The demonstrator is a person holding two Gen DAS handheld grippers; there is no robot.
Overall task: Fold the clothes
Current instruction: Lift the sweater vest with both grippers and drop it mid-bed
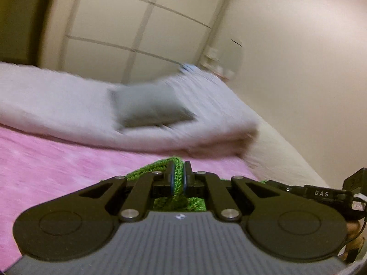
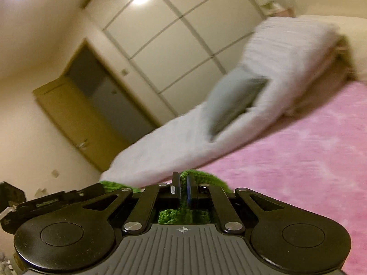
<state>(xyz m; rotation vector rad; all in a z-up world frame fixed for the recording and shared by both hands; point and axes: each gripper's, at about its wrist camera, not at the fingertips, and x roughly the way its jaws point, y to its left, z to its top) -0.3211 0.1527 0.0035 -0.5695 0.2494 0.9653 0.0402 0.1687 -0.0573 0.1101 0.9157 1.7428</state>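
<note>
a: left gripper (image 1: 177,174)?
b: jaws pinched tight on the green knit garment (image 1: 176,178), a ridge of it stands up between the pads, more bunched just under the fingers.
a: right gripper (image 2: 182,186)?
b: same, clamped on the green knit garment (image 2: 183,180), fabric shows between the pads and spills to its left.
a: what's ahead of them?
b: pink blanket (image 1: 57,160) right below and ahead of both tools. past it a folded white duvet (image 1: 68,105) with a grey folded item (image 1: 149,107) on top, blurred. behind that white wardrobe doors (image 1: 137,27). the right view also shows a wooden door (image 2: 75,114) far left.
</note>
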